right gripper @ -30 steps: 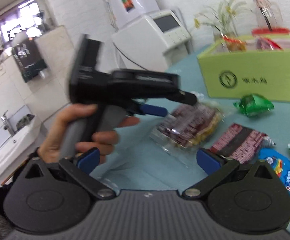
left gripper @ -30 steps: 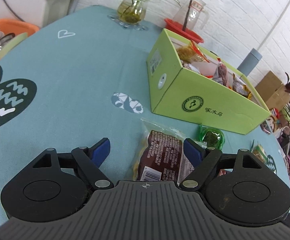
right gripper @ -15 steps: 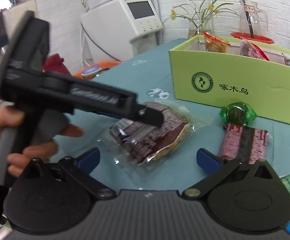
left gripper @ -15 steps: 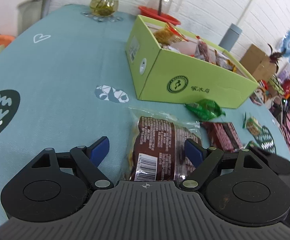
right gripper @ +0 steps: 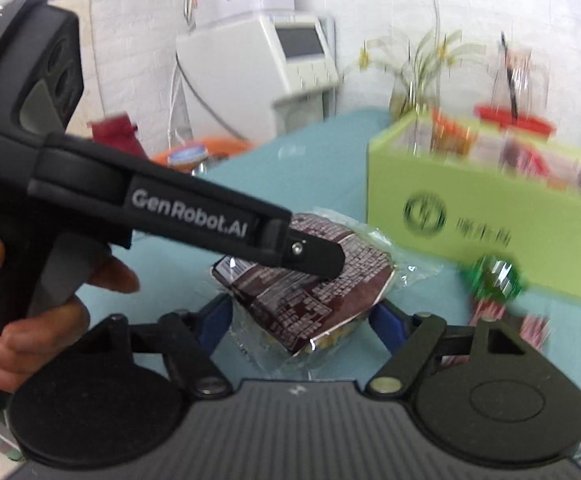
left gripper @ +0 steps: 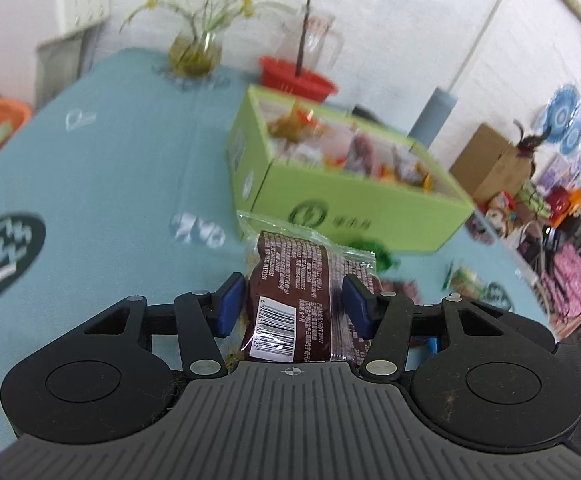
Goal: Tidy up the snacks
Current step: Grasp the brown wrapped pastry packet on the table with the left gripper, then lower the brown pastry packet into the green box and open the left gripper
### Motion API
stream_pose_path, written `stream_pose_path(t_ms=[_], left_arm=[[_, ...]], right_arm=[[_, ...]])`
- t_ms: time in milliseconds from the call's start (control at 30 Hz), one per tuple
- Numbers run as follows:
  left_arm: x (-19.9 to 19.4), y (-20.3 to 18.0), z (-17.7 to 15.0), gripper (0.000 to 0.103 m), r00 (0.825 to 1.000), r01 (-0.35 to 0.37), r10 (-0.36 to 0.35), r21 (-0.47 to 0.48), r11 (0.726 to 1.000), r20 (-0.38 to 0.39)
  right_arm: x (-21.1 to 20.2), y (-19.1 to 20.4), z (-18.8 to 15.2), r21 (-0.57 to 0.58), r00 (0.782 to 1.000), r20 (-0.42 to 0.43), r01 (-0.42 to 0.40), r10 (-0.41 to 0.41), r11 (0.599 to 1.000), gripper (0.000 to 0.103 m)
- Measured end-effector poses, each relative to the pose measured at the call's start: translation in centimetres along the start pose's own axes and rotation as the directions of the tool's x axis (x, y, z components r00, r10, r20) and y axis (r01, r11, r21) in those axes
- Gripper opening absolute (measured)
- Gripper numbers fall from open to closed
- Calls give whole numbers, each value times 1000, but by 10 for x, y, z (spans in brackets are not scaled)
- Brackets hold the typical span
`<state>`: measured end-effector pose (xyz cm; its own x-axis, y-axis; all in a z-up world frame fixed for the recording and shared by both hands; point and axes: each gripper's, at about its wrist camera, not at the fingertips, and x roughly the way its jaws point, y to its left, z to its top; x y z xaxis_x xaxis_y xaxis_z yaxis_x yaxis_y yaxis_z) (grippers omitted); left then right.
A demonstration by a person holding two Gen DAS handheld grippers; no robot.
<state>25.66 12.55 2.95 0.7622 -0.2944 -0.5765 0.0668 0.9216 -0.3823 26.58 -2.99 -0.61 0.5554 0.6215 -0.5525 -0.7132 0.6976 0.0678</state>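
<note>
Above teal table (left gripper: pixel 122 168): left gripper (left gripper: pixel 293 307) just closed, clamping brown snack pack (left gripper: pixel 298 300); right gripper (right gripper: pixel 299 322) narrowing around it.

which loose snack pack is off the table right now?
The brown snack pack with the barcode, held up between the left gripper pads. The green candy and the dark red pack lie on the teal tablecloth.

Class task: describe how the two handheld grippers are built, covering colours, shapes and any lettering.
Each gripper, left and right, has a ribbed grey body, black linkage arms with silver pivots, round black housings and blue pads. White "GenRobot.AI" lettering runs along the left one's side, above a grey handle.
</note>
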Motion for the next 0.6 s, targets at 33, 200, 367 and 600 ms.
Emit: stream_pose_path(t_ms=[33, 200, 367, 600], left_arm=[[-2, -6, 9, 36, 1000, 7, -7, 15, 1000, 21], [18, -28, 59, 37, 997, 33, -36, 52, 998, 66], [68, -40, 106, 37, 995, 98, -99, 36, 995, 34], [136, -32, 134, 38, 1000, 18, -18, 53, 998, -4]], right_arm=[[-5, -2, 7, -10, 1000, 24, 7, -7, 1000, 80], [-15, -29, 46, -40, 993, 108, 54, -49, 998, 81], [-9, -71, 76, -22, 987, 118, 115, -112, 993, 82], [34, -122, 106, 28, 996, 20, 90, -91, 996, 81]])
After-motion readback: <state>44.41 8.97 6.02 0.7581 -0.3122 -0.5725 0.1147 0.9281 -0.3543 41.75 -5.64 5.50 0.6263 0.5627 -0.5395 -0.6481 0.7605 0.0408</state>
